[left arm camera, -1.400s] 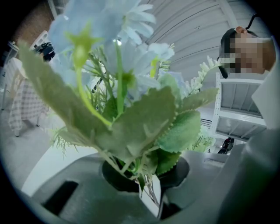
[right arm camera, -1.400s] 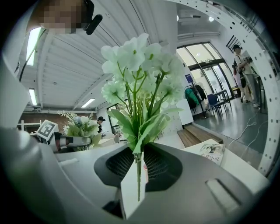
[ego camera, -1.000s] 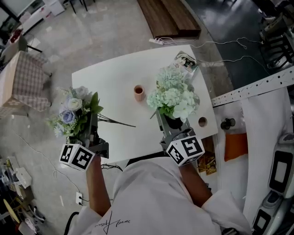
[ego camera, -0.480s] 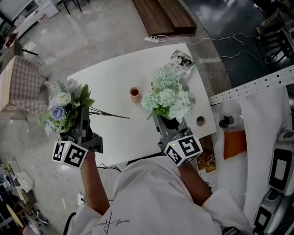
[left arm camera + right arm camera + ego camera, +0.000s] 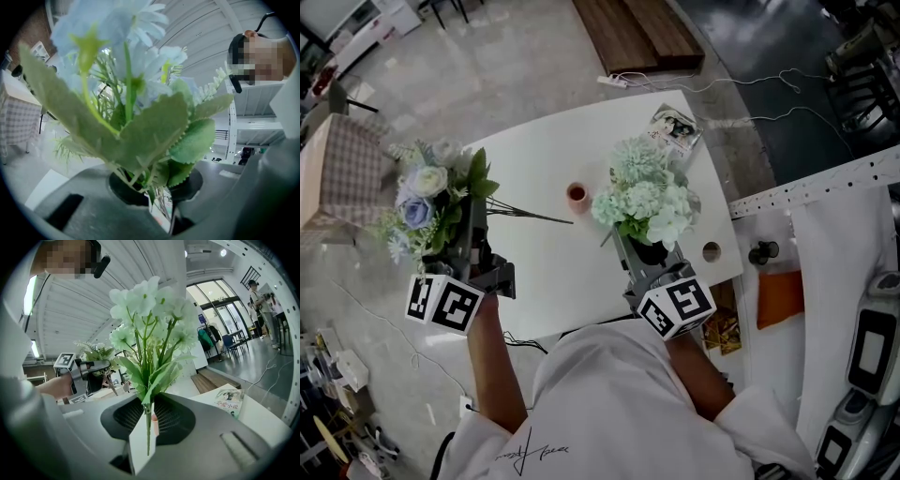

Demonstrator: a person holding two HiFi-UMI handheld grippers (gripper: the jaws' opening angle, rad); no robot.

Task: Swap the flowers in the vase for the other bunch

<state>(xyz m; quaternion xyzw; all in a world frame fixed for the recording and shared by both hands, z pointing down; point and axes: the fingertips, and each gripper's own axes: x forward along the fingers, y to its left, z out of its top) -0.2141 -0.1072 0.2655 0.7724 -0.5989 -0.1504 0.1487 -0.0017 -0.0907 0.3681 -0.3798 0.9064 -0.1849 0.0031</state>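
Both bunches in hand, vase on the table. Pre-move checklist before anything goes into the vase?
1. Grip of left tongs on blue-and-white bunch: ok, shut on its stems.
2. Grip of right tongs on pale green bunch: ok, shut on its stem.
3. The vase upright on the table, mouth looks empty: ok.
4. Bare table around the vase, booklet well away: ok.
5. The trailing stems of the blue-and-white bunch clear of the vase: cannot tell, tips end close beside it.
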